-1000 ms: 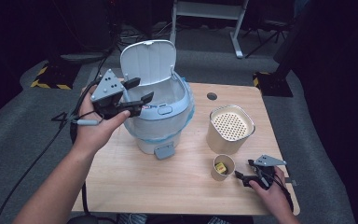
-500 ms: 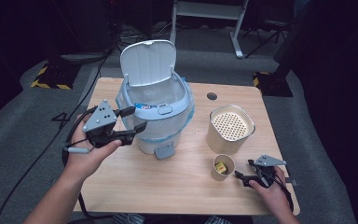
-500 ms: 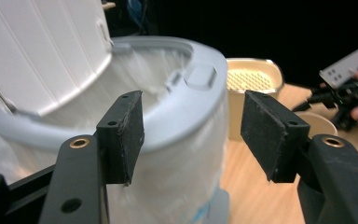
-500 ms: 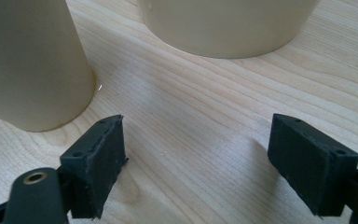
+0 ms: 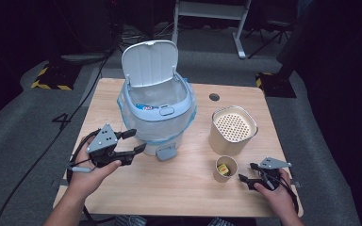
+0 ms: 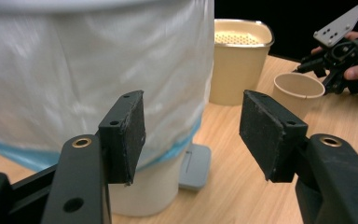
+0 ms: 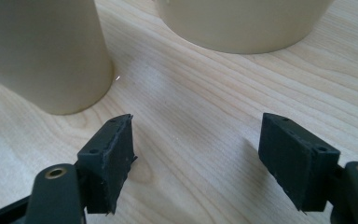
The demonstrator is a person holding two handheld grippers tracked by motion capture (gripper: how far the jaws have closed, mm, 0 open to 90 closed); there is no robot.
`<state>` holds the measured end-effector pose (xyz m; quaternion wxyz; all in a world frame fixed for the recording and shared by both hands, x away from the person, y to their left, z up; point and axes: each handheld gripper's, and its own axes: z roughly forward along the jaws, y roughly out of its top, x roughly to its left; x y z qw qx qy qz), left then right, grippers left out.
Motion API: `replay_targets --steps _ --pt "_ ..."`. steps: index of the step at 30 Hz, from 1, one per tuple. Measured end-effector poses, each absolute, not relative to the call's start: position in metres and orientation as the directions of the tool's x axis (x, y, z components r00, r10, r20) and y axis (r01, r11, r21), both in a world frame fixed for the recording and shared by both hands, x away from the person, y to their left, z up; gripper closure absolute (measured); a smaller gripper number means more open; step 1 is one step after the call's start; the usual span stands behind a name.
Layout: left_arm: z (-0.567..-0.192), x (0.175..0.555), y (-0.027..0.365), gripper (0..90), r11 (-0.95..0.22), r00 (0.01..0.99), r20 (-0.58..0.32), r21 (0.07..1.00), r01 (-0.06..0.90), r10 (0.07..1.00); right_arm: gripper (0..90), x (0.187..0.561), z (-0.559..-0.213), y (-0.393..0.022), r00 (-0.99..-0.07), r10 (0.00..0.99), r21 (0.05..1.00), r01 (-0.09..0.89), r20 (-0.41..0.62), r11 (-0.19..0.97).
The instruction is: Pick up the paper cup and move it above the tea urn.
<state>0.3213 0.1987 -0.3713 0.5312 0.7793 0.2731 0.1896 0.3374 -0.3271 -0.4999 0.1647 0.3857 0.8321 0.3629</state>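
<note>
A white pedal bin with a clear liner and raised lid stands mid-table. My left gripper hovers low at the bin's front left and is open. In the left gripper view the bin's wall and grey pedal lie just beyond its empty jaws. My right gripper rests near the table's front right, beside a small paper cup holding something yellow. Its jaws have just been closing, and they are apart over bare wood with nothing between them. The cup stands ahead to their left.
A beige canister with a perforated top stands right of the bin and behind the cup, as shown in the gripper views. A cable hole sits at the back of the wooden table. Dark floor surrounds it.
My left gripper has come down from beside the bin's rim to just above the table at the bin's front left. The right hand has stayed put.
</note>
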Motion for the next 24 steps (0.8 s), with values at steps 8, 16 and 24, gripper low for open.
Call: replay_targets --steps 8,16,24 --pt "-0.407 0.328 0.202 40.9 -0.336 0.781 -0.062 0.879 0.337 0.622 27.2 0.33 -0.488 -0.325 -0.686 0.727 0.736 0.507 0.03 0.448" --pt "-0.443 0.335 0.207 40.4 -0.383 0.758 -0.086 0.823 0.42 0.646 24.9 0.326 -0.485 -0.32 -0.736 0.675 0.744 0.478 0.05 0.466" --pt "-0.474 0.344 0.215 40.7 -0.402 0.731 -0.109 0.776 0.486 0.674 22.3 0.32 -0.484 -0.317 -0.755 0.653 0.755 0.464 0.064 0.463"
